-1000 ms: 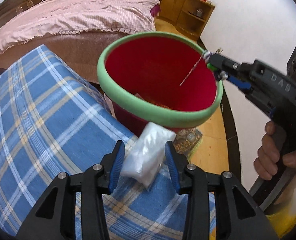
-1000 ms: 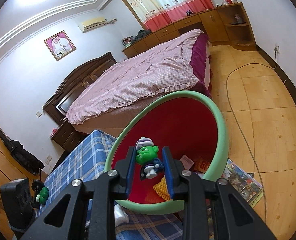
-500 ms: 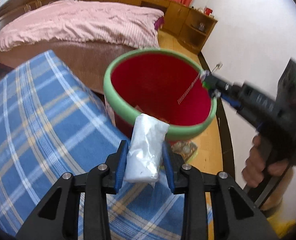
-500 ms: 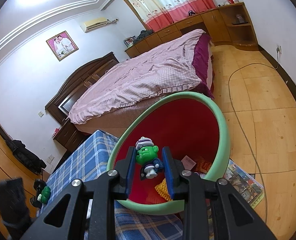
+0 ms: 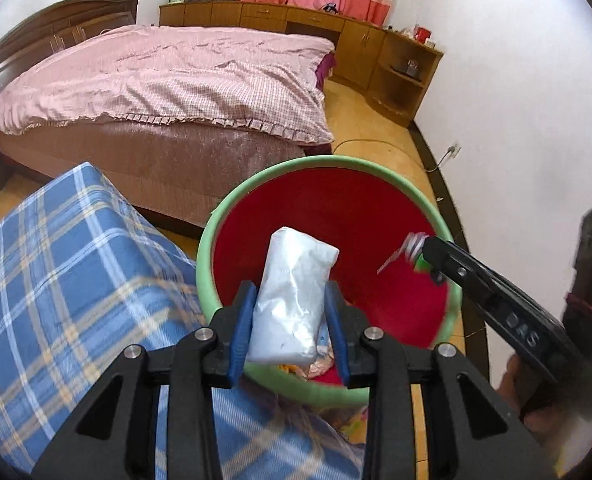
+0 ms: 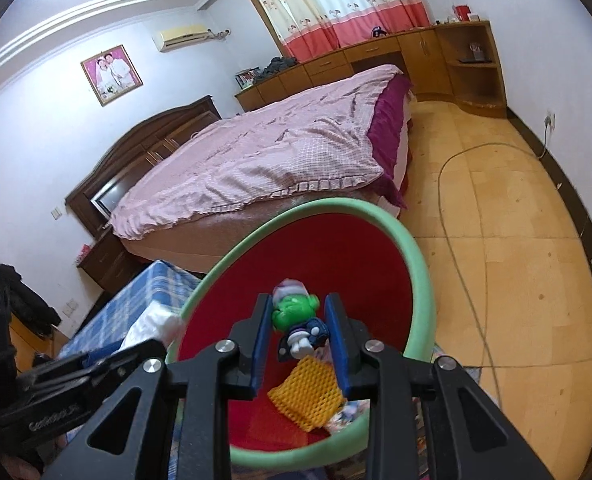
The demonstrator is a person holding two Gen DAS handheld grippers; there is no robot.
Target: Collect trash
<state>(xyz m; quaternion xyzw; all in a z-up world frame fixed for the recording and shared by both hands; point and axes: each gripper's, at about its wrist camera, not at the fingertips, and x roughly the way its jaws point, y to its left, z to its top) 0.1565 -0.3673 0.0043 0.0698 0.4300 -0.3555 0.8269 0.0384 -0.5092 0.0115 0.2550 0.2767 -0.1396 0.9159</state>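
**Both grippers loaded over the bin**

Low in the frame's centre, the left hand-held gripper (image 5: pixel 289 322) clamps a white plastic packet (image 5: pixel 291 300) above the near rim of the red bin with a green rim (image 5: pixel 207 256). The right hand-held gripper (image 6: pixel 299 334) grips a small green toy figure (image 6: pixel 298 318) over the bin's opening, where a yellow foam net (image 6: pixel 308 396) lies inside. A blue checked cloth (image 5: pixel 55 280) covers the lower left.

Your left gripper (image 5: pixel 289 332): black frame, blue pads, around a white packet (image 5: pixel 291 298). Your right gripper (image 6: pixel 300 338), same black and blue, grips a green-faced figure (image 6: pixel 298 318) with white cap and navy body. Centre: bin (image 5: pixel 231 208) red inside, mint-green rim; yellow mesh foam (image 6: pixel 308 398) in it. Lower left: blue plaid cloth (image 5: pixel 67 280). Upper frame: pink checked bedspread (image 5: pixel 167 80).
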